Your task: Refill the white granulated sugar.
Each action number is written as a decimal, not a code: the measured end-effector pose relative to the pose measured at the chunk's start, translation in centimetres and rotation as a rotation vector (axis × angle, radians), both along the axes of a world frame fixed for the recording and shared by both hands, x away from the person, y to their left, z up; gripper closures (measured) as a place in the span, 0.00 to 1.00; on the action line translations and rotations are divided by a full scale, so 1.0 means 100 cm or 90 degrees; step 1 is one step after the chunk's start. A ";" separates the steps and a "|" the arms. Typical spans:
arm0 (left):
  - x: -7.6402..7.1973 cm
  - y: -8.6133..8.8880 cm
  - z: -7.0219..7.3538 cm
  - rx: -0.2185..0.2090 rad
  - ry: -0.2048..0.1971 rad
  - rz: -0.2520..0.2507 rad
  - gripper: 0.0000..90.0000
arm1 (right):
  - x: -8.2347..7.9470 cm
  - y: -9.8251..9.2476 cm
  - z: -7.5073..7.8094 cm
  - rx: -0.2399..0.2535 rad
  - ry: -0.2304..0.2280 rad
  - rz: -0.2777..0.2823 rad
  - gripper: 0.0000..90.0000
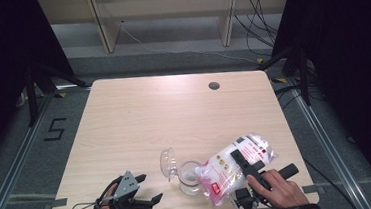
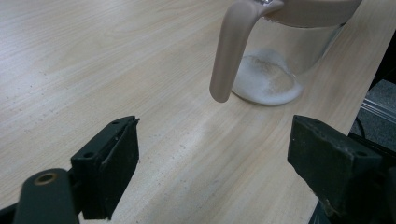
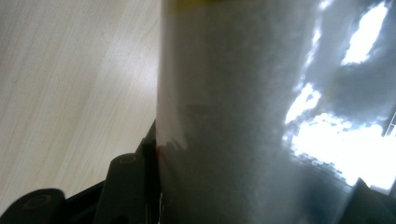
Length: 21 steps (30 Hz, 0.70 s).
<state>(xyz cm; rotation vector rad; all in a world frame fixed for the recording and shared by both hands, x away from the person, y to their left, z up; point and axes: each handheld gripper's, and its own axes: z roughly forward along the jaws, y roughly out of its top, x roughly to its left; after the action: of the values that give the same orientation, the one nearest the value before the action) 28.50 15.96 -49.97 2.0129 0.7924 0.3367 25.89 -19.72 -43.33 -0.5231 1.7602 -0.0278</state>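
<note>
1. The pouring is under way: the right gripper [image 1: 242, 161] clamps a plastic bag of white grains [image 1: 236, 166], tipped with its lower end over the mouth of the glass jug [image 1: 189, 177].
2. The jug stands near the table's [image 1: 139, 113] front edge, right of centre, its hinged lid [image 1: 167, 162] swung open to the left.
3. In the left gripper view a shallow heap of white grains [image 2: 266, 79] covers only the jug's bottom; the bag looks mostly full, so I judge that most of the filling remains.
4. The left gripper [image 1: 137, 188] rests at the front edge, left of the jug, jaws spread and empty.
</note>
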 end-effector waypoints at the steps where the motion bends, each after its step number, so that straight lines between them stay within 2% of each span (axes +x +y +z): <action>1: -0.001 -0.002 -0.001 -0.022 0.004 0.006 0.18 | 0.000 0.000 0.000 -0.006 -0.002 0.005 0.57; 6: 0.000 -0.002 -0.001 -0.018 0.005 0.003 0.18 | 0.000 0.000 0.000 -0.005 -0.003 0.000 0.58; 7: 0.000 0.000 0.000 -0.003 0.000 -0.001 0.18 | 0.000 0.000 0.000 -0.005 -0.003 -0.001 0.58; 8: -0.001 -0.002 -0.001 -0.021 0.003 0.003 0.18 | 0.000 0.000 0.000 -0.005 -0.003 -0.001 0.58; 9: -0.001 -0.002 -0.001 -0.023 0.000 0.001 0.18 | 0.000 0.000 0.000 -0.006 -0.002 -0.001 0.58; 11: 0.000 -0.002 -0.001 -0.015 -0.006 -0.004 0.18 | 0.000 -0.001 0.000 -0.008 -0.003 -0.001 0.58; 13: 0.000 -0.002 -0.001 -0.020 -0.007 -0.005 0.18 | 0.001 0.000 0.001 -0.012 -0.008 0.009 0.58; 14: 0.000 -0.001 0.000 -0.012 -0.006 -0.006 0.18 | 0.001 0.000 0.001 -0.012 -0.008 0.009 0.58; 17: 0.000 -0.002 -0.001 -0.020 -0.007 -0.005 0.18 | 0.001 0.000 0.003 -0.020 -0.008 0.007 0.58; 19: 0.000 -0.001 -0.001 -0.015 -0.009 -0.008 0.18 | 0.000 -0.002 0.001 -0.006 -0.002 -0.010 0.58; 21: 0.000 -0.001 -0.001 -0.016 -0.008 -0.007 0.18 | 0.000 -0.002 0.002 -0.012 -0.008 -0.005 0.58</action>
<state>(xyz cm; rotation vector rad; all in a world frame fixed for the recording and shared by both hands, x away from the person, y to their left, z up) 28.52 15.82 -50.05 1.9897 0.7743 0.3310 25.92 -19.91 -43.16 -0.5289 1.7517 -0.0524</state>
